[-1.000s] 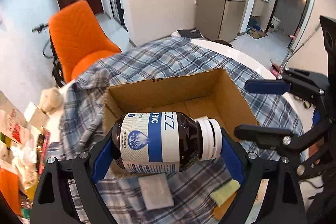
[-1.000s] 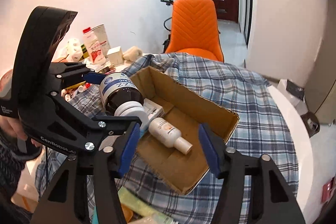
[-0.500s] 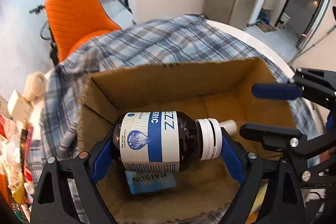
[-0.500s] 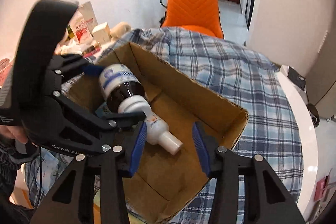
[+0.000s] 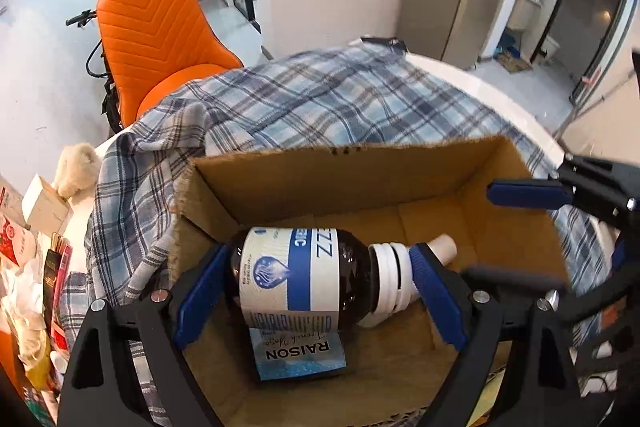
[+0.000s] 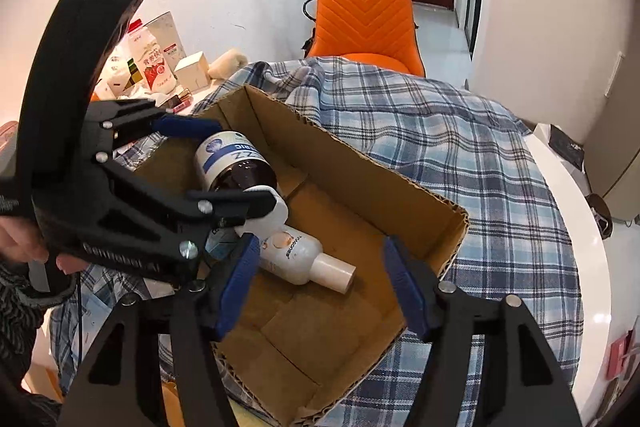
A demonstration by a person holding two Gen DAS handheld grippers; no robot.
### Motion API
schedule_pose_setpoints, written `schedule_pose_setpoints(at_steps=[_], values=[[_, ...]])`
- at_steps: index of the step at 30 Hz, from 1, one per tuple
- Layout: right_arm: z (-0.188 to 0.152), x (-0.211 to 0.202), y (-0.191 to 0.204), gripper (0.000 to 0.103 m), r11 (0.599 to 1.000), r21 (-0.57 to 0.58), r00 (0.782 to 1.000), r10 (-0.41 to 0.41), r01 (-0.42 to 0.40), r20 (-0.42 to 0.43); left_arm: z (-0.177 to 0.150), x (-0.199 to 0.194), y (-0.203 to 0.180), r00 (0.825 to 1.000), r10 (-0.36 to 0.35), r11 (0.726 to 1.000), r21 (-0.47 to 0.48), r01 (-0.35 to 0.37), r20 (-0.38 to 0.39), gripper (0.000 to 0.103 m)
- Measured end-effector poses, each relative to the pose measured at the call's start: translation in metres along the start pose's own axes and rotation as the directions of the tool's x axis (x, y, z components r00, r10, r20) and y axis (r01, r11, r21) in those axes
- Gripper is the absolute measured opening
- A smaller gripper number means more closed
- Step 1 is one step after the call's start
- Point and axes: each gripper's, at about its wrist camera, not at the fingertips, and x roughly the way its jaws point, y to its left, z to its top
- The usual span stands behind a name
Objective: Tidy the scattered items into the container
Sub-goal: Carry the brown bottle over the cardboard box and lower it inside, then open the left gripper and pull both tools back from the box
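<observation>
My left gripper [image 5: 316, 291] is shut on a dark brown bottle [image 5: 308, 283] with a blue-and-white label and white cap, holding it on its side low inside the open cardboard box [image 5: 360, 163]. The bottle [image 6: 236, 167] and left gripper [image 6: 224, 163] also show in the right wrist view. Under it lie a white bottle [image 6: 300, 255] and a blue RAISON packet [image 5: 298, 353]. My right gripper [image 6: 320, 287] is open and empty, hovering over the near right part of the box [image 6: 400, 195].
The box sits on a blue plaid cloth [image 6: 460, 131] over a round white table [image 6: 576, 195]. An orange chair [image 6: 364, 11] stands behind. Cartons, a milk bottle [image 6: 150, 61] and clutter crowd the table's left side [image 5: 28, 267].
My left gripper moved forward over the box and lowered the brown bottle into it. My right gripper shifted closer above the box and stayed open.
</observation>
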Motion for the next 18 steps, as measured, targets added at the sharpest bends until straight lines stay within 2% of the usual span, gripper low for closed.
schedule_pose_setpoints(at_steps=[3, 5, 10, 16, 18], values=[[0.000, -0.003, 0.006, 0.072, 1.000, -0.024, 1.000, -0.005, 0.005, 0.010, 0.001, -0.012, -0.003, 0.998, 0.040, 0.999, 0.031, -0.041, 0.040, 0.092], [-0.001, -0.005, 0.009, 0.072, 0.999, -0.033, 1.000, -0.003, 0.004, 0.017, 0.001, -0.018, -0.006, 0.997, 0.056, 0.997, 0.045, -0.059, 0.058, 0.092], [-0.010, -0.016, 0.014, 0.073, 0.999, -0.031, 0.999, 0.028, -0.027, 0.029, -0.008, -0.035, -0.007, 0.998, 0.013, 0.999, 0.041, -0.015, 0.067, 0.092], [-0.025, -0.042, 0.021, 0.073, 0.999, -0.040, 0.997, 0.039, -0.036, 0.066, -0.034, -0.059, -0.006, 0.994, 0.033, 0.999, 0.038, -0.037, 0.102, 0.092], [-0.028, -0.053, 0.025, 0.081, 0.998, -0.046, 0.995, 0.044, -0.041, 0.084, -0.044, -0.067, -0.005, 0.994, 0.019, 0.999, 0.035, -0.023, 0.108, 0.092]])
